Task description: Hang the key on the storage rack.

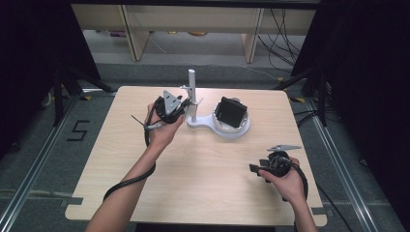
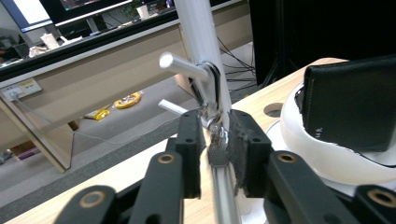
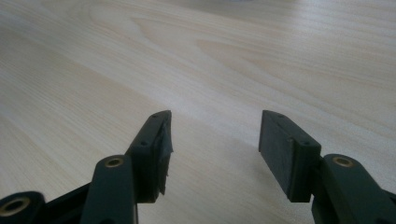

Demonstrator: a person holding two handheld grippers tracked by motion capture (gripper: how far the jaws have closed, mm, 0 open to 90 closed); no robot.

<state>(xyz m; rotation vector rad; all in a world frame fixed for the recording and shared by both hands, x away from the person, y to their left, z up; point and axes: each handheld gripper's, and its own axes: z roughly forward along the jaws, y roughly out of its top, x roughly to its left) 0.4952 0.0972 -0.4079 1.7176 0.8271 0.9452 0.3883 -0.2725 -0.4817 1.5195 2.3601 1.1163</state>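
the left gripper (image 2: 215, 140), centre of its own view, has its jaws slightly parted around a small metal chain piece (image 2: 215, 151) hanging from the white stand (image 1: 192, 89)'s hook (image 2: 187, 67); contact is unclear. withdraw straight back, avoiding a snag. the right gripper (image 3: 214, 144) is spread empty over the table (image 3: 140, 56). the chain's hooked end is blurred.

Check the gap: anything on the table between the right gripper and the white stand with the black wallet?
Nothing. In the high view, bare wood runs from the right gripper to the white stand; the black wallet sits in its dish.
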